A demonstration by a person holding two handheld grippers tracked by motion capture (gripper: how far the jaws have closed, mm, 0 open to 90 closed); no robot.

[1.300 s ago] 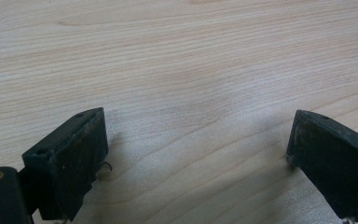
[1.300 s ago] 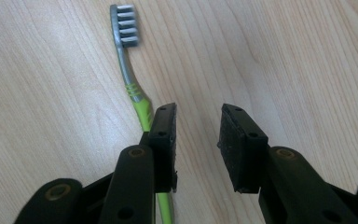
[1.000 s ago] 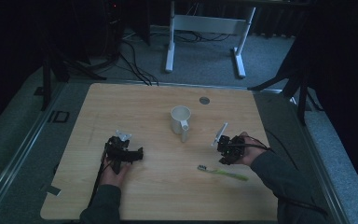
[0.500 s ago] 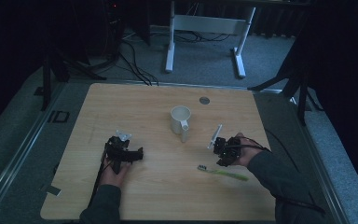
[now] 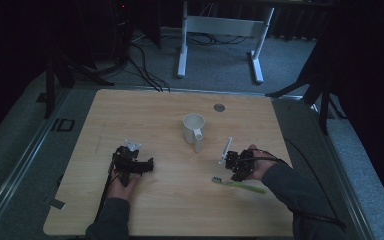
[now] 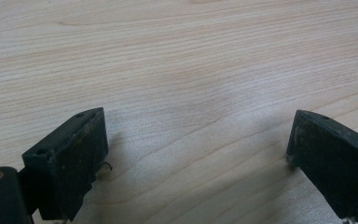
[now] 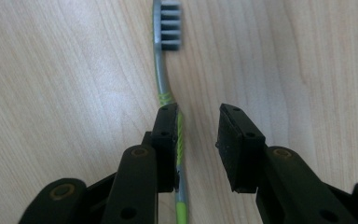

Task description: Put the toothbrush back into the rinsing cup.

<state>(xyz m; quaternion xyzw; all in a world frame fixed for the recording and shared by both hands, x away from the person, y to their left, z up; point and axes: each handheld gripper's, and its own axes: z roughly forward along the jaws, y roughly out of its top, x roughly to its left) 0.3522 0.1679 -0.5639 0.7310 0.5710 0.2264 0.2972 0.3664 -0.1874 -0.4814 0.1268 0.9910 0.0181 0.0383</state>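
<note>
left gripper (image 5: 139, 164): sat at table-left, hand unmoved vs both earlier high-view frames; jaws spread wide over bare wood in its own view (image 6: 193, 149), nothing between them.
table (image 5: 145, 115): light wood top, layout unchanged across frames.
mug (image 5: 193, 128): white, upright at centre, same spot as before; its handle side was hard to read in the dim high view.
grommet (image 5: 219, 107): small dark disc beyond the mug, stayed put.
right gripper (image 5: 228, 161): drifted slightly left and toward the toothbrush since a second ago; jaws had just been closing a little, still apart (image 7: 196, 135), not pinching.
toothbrush (image 7: 168, 100): green-and-grey, lay flat on the table, same place as earlier (image 5: 238, 184); handle ran along the inner face of the left-hand jaw in the right gripper view, bristle head beyond the jaw tips.
hidden: handle's lower part was partly covered by that jaw and cut off at the frame's bottom edge; whether the jaw pad touched the handle could not be told.
</note>
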